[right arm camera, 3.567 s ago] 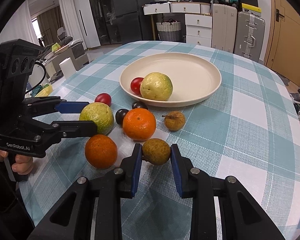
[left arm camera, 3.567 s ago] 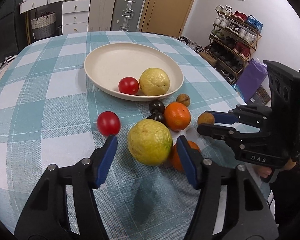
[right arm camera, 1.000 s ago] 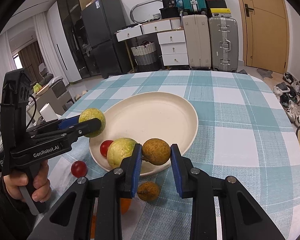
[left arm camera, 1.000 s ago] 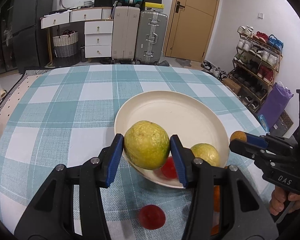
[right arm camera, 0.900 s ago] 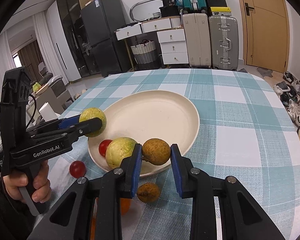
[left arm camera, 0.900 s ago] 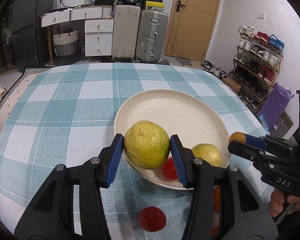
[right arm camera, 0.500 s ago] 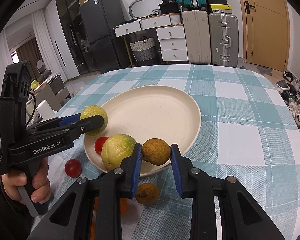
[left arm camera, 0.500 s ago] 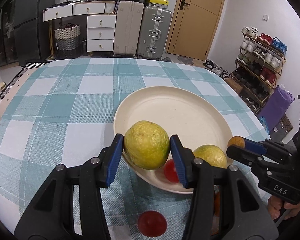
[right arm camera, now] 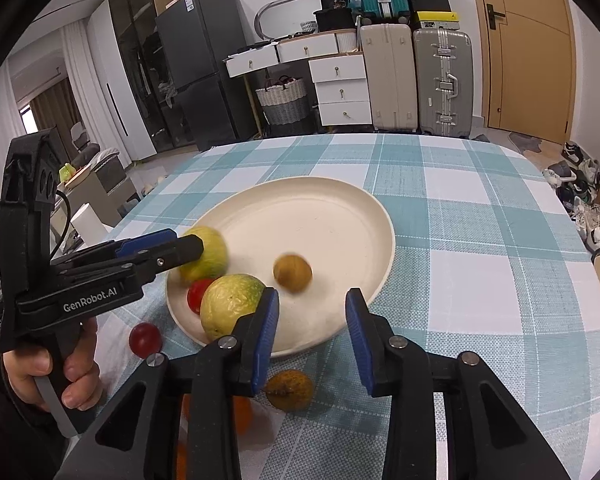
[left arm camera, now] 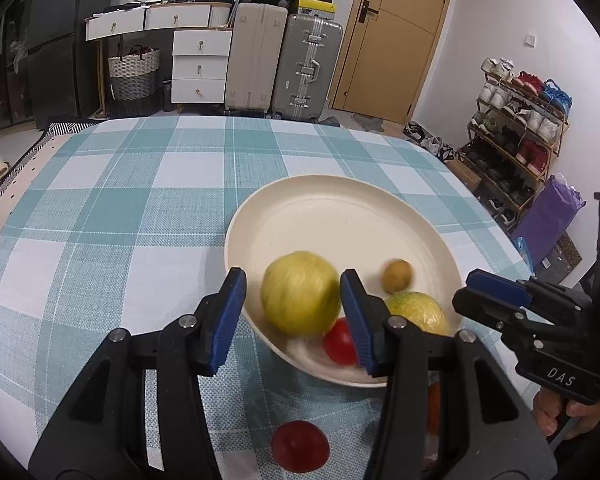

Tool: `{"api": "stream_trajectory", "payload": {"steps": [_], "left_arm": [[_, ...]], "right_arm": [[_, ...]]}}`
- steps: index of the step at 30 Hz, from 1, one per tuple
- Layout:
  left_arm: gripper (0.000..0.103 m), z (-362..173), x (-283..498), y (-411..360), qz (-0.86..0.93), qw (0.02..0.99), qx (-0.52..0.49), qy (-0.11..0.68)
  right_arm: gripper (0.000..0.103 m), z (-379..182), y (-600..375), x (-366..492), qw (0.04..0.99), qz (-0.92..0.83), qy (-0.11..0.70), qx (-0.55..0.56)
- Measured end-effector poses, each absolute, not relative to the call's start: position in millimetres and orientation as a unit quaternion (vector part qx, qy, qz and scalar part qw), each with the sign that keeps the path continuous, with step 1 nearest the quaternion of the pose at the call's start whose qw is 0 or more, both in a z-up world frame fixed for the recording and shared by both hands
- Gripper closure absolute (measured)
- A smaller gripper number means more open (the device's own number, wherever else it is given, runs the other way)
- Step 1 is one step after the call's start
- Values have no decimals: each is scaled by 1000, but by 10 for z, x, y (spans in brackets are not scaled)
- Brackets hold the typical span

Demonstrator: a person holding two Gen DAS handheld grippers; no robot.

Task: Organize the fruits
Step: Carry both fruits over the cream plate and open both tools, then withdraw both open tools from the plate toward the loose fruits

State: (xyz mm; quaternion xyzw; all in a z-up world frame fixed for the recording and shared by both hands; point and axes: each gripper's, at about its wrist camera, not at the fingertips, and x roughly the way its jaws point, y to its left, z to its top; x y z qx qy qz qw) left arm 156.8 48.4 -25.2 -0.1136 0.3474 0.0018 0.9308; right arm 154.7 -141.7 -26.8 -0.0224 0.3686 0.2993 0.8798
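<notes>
Both grippers' jaws stand apart: the left gripper (left arm camera: 294, 312) has a blurred yellow-green fruit (left arm camera: 300, 299) loose between them over the plate (left arm camera: 340, 208); the right gripper (right arm camera: 312, 326), just opening, grips nothing, the small brown fruit (right arm camera: 292, 272) blurred in the plate

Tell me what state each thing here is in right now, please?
Left gripper: jaws open, clear of the big green fruit.
Right gripper: jaws just opening, nothing between them.
Big green fruit: blurred, loose over the plate.
Small brown fruit: blurred, loose in the plate.
Second green fruit: resting in the plate.
Red tomato: resting in the plate.
Other red tomato: lying on the tablecloth.
</notes>
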Motion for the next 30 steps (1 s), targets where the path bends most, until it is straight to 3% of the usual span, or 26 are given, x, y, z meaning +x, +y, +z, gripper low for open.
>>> {"api": "stream_trajectory", "payload": {"steps": [5,8,10,12,18,20,30], "left_arm": [[55,-209,1522,481,6,932,-104,348],[45,-170,1456,470,7,933,-99,346],[37,-131,1398,468,10,934,-96,344],[21,-89,1326,461,12,935,-94,341],[11,-11,1074,436,14,936,-84,340],[1,1,985,436,14,936,-85,340],[1,58,593,406,13,936,-84,341]], "right_arm": [[53,-247,-1472,1509,882,296,366,-27],[47,-239,-1526,1478,884,290,365,-29],[29,-229,-1564,1455,885,286,366,-29],[19,-212,-1607,1414,887,285,362,-28],[2,-175,-1681,1320,889,272,366,-39],[1,-173,-1692,1288,890,269,366,-44],[0,-194,-1726,1149,885,271,377,-43]]}}
